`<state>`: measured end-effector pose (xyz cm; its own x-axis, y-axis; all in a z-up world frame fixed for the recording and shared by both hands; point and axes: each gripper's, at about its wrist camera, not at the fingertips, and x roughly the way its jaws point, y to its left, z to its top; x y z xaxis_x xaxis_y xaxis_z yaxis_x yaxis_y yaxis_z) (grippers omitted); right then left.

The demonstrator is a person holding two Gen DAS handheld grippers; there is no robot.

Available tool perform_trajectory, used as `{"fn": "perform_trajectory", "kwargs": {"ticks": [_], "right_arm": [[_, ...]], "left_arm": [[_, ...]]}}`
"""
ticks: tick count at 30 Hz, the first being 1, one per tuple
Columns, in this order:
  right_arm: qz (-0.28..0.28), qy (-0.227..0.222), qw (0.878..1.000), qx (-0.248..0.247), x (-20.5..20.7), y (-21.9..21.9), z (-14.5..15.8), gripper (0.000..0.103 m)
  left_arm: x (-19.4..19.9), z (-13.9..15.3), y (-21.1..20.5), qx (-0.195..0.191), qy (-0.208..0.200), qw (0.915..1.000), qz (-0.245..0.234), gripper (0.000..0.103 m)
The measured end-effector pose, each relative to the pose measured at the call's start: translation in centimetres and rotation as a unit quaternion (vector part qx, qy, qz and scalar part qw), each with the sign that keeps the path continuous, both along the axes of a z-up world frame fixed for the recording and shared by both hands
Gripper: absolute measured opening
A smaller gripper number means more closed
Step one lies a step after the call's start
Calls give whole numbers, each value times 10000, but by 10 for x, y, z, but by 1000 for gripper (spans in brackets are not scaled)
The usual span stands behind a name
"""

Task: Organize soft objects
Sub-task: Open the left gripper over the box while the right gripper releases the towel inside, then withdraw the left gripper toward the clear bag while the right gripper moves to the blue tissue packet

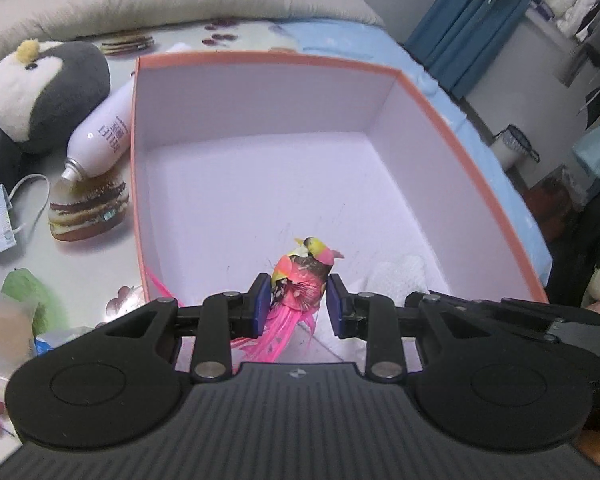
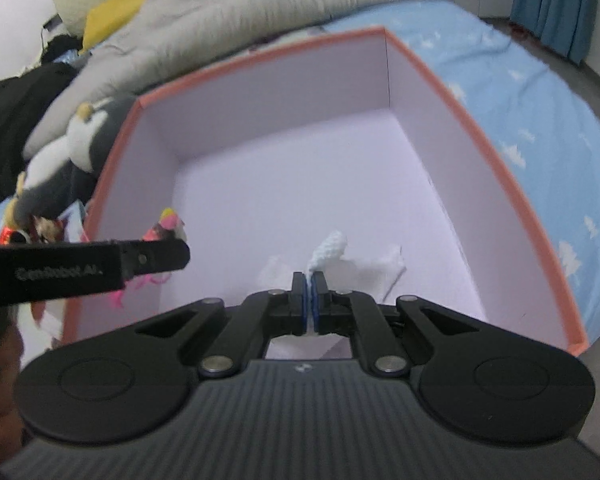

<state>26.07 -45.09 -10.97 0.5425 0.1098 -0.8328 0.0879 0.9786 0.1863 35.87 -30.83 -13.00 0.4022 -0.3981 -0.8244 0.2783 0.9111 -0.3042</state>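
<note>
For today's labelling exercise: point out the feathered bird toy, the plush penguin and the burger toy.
feathered bird toy (image 1: 300, 276), left wrist view, on its pink body
plush penguin (image 1: 48, 92), left wrist view, on its belly
burger toy (image 1: 88, 208), left wrist view, on its layered side

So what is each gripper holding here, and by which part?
The left gripper has its jaws around the feathered toy bird's body, though contact is unclear. The right gripper pinches the white knitted cloth by its near end, over the box.

Black ribbed gripper bodies, blue-padded fingers (image 1: 260, 300), silver pivot screws (image 2: 389, 364).
</note>
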Motion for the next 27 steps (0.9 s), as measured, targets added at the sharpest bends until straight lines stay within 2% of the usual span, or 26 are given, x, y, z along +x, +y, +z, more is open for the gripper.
{"fn": "perform_trajectory", "kwargs": {"ticks": [5,8,9,10,13,18,27], "right_arm": [[-33,102,9998,170,5,-2,-6,9],[-88,129,9998,135,9,-4,-3,30],[-89,80,9998,141,8,-5,-1,39],[-94,35,9999,137,8,-5,3,41],[-140,-174,9997,107,1,-3,19,41],[-233,-598,9978,149,-22,4,54,41],[-308,-1493,9883,103,-80,36,120,41]], "left_arm": [[6,-6,3,33,68,10000,-6,38],[5,0,4,43,-26,10000,-24,56],[1,5,4,55,-95,9999,-24,57],[-2,10,4,61,-143,9999,-38,57],[-10,26,10,-12,-256,9997,-19,57],[-32,66,28,-66,-687,9976,7,57],[-91,137,78,-135,-1462,9891,139,57]]}}
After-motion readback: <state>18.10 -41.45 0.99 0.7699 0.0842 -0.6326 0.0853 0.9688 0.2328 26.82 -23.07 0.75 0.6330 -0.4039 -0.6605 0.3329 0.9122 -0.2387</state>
